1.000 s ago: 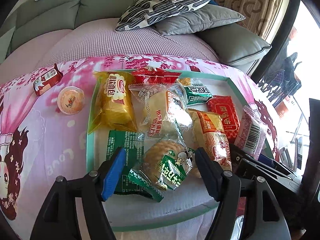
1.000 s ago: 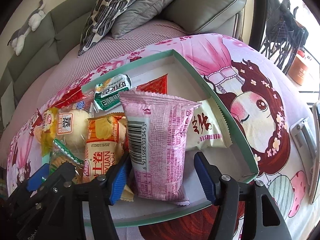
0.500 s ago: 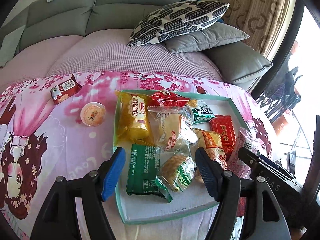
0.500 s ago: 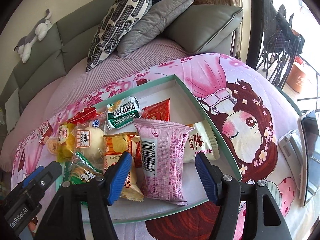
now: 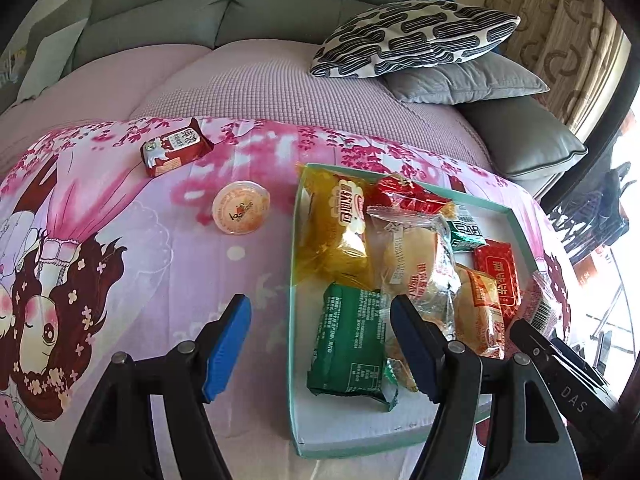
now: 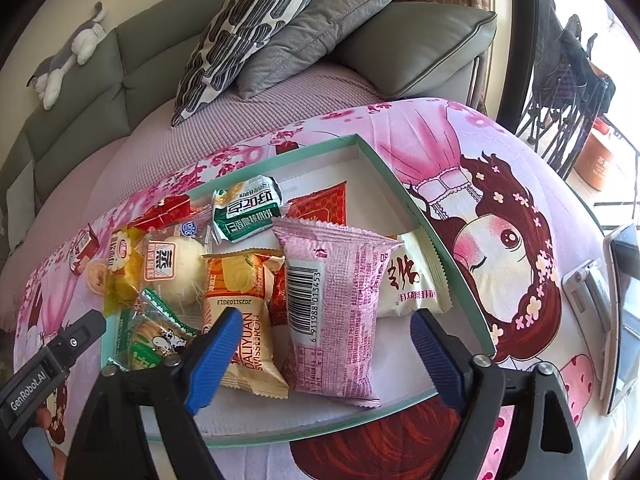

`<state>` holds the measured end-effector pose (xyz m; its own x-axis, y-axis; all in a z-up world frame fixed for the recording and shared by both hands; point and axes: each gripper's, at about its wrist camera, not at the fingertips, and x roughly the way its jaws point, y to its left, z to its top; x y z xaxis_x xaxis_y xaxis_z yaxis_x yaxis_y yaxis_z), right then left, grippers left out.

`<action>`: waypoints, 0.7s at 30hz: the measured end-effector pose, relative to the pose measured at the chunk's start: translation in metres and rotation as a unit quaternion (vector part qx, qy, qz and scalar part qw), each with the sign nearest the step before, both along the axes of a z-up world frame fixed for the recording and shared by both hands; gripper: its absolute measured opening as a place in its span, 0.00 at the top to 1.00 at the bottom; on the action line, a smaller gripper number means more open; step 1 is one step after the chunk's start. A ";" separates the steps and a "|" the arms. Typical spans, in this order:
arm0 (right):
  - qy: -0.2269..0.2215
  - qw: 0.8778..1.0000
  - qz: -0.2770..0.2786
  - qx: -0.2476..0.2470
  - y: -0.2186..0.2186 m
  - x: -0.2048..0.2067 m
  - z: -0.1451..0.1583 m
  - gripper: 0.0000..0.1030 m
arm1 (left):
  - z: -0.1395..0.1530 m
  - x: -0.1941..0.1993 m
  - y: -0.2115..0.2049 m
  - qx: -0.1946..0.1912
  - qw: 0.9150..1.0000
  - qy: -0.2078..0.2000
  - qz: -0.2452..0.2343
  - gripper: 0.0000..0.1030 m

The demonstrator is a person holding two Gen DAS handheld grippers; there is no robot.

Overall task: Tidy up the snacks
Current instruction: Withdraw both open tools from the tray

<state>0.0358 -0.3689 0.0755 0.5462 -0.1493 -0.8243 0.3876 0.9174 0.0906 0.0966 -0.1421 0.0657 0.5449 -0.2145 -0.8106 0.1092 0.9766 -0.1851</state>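
Low in the right wrist frame, the right gripper (image 6: 322, 354) is opening, its pads now clear of the pink packet (image 6: 334, 312) that a second ago stood between closer jaws: released into the tray (image 6: 460, 280). The packet lies flat at frame centre, long axis running lower frame to upper. The left gripper (image 5: 320, 344), empty and opening, has swung left; farther off, jelly cup (image 5: 240, 213) and red packet (image 5: 176, 150) wait outside, upper left.

Both grippers (image 5: 320, 344) (image 6: 324, 360): black arms, blue ribbed pads, seemingly silver rivets.
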 end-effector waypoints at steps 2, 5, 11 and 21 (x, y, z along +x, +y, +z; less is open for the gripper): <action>-0.001 1.000 0.004 -0.001 0.001 0.000 -0.001 0.00 | -0.004 0.002 0.005 0.008 1.000 0.002 0.021 0.13; 0.001 1.000 0.007 0.000 0.002 0.001 -0.002 0.00 | -0.007 0.003 0.012 0.025 0.999 -0.007 0.048 0.06; 0.001 1.000 0.007 -0.001 0.001 0.002 -0.003 0.00 | -0.012 0.005 0.021 0.036 0.997 0.002 0.064 0.02; -0.022 0.999 0.033 -0.004 0.015 0.003 0.007 0.00 | -0.007 0.004 0.027 0.042 0.997 0.001 0.061 0.02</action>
